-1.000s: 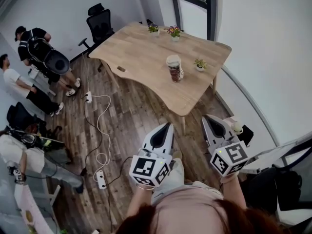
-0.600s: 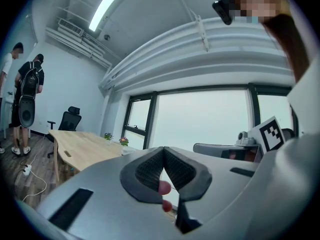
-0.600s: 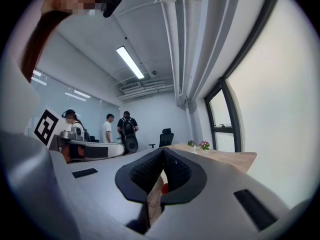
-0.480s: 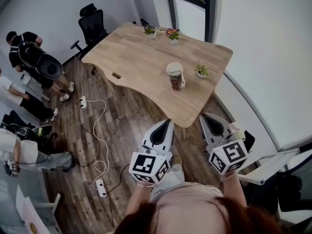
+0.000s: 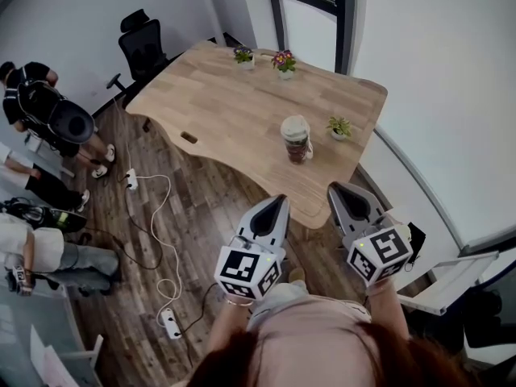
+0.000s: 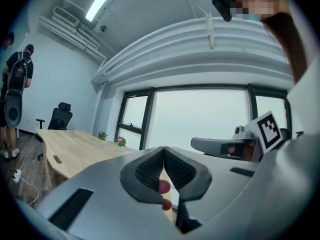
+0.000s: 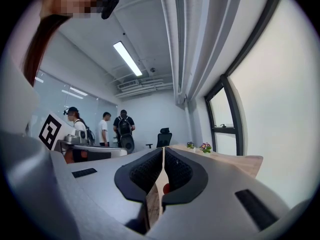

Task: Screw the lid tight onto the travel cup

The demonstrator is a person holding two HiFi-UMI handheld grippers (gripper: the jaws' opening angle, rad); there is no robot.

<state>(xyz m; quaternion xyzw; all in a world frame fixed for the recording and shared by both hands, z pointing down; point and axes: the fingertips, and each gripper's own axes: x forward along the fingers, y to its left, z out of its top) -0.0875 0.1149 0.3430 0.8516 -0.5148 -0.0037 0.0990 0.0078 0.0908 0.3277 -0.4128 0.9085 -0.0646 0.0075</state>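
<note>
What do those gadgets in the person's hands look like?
The left gripper and right gripper are pointed silver-grey shells with black ribbed pads. Each carries a white cube with black square markers. The person wears a pinkish top.

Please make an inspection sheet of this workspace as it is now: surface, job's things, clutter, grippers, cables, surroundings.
Surface: wooden table, pale top.
Job's things: travel cup upright near the table's near edge, with the pale lid on top; whether the lid is tight cannot be told.
Clutter: three small potted plants on the table.
Grippers: left gripper and right gripper are shut and empty, short of the table and apart from the cup.
Cables: white cable and two power strips on the wood floor.
Surroundings: office chair, people at the left, window behind the table.
</note>
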